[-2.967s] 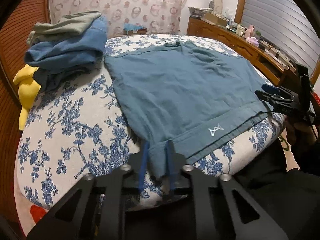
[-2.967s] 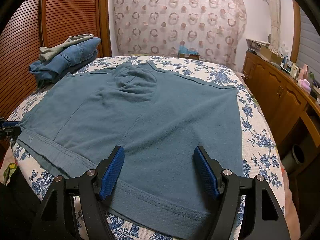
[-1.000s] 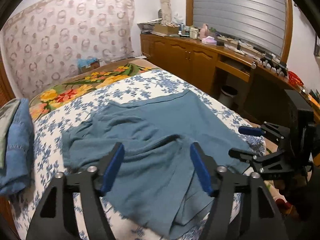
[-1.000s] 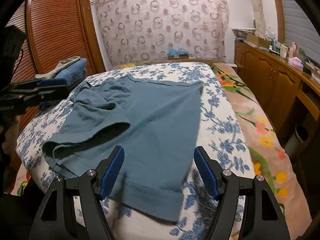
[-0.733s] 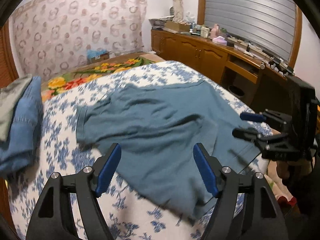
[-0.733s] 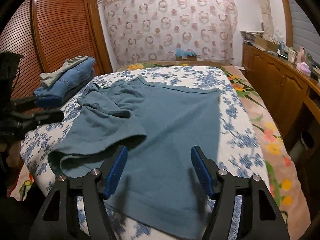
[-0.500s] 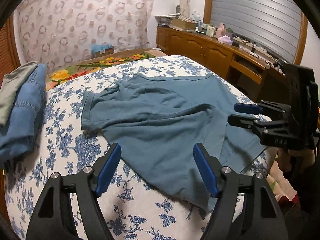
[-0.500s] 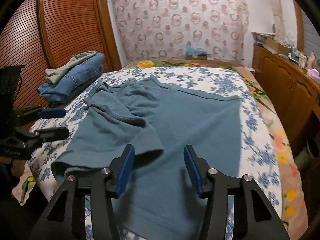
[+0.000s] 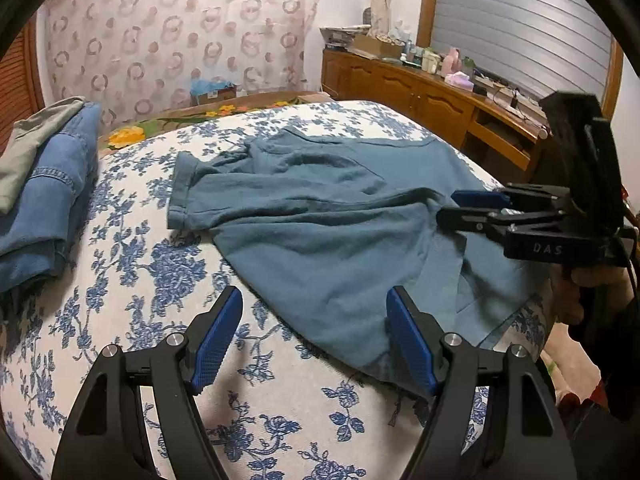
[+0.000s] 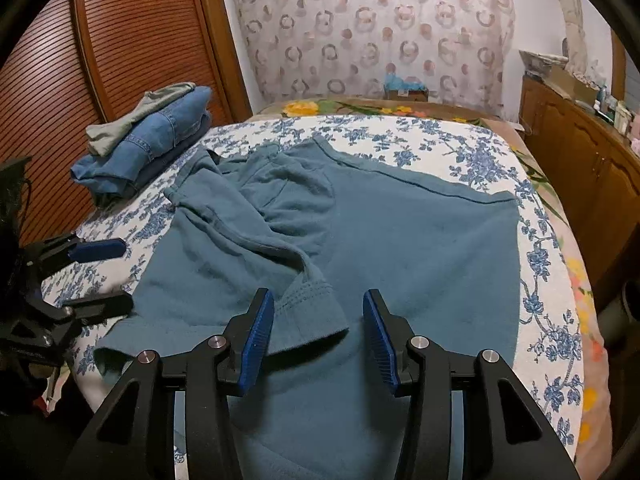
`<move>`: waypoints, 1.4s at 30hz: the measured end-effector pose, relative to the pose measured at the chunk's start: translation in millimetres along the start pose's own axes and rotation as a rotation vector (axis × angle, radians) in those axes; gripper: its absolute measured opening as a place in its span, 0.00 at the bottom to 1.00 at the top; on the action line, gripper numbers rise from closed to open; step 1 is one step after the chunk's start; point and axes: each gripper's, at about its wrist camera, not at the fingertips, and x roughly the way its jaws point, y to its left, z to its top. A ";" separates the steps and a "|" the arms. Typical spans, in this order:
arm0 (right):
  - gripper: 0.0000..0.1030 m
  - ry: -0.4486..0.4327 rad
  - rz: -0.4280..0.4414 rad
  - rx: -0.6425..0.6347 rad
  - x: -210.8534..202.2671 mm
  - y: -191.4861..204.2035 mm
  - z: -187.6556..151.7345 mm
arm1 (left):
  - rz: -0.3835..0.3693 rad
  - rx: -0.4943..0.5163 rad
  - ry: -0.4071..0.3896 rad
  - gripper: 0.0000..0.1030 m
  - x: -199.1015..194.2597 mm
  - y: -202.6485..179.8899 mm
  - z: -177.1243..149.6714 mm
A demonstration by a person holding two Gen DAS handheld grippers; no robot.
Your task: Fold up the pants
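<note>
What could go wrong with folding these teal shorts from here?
The folded-over flap lies crooked and wrinkled, so pressing on could set an uneven fold. The shorts reach the bed's near edge and might slip off. The right hand-held gripper, open above the flap's corner, may grab both layers.

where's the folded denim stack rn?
Denim stack sits at the bed's far left corner in the right wrist view, against the slatted wardrobe, left of the teal pants.
</note>
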 end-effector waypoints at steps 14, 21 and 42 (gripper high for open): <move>0.09 -0.055 0.031 -0.027 -17.3 11.8 2.5 | -0.021 -0.010 -0.012 0.73 -11.0 -7.2 -3.0; 0.09 -0.088 0.026 -0.031 -30.0 15.9 1.8 | -0.102 0.089 0.007 0.73 -9.7 -43.8 -4.9; 0.09 -0.179 -0.064 0.034 -99.9 7.8 -39.6 | -0.038 0.129 0.077 0.73 2.6 -45.0 -15.3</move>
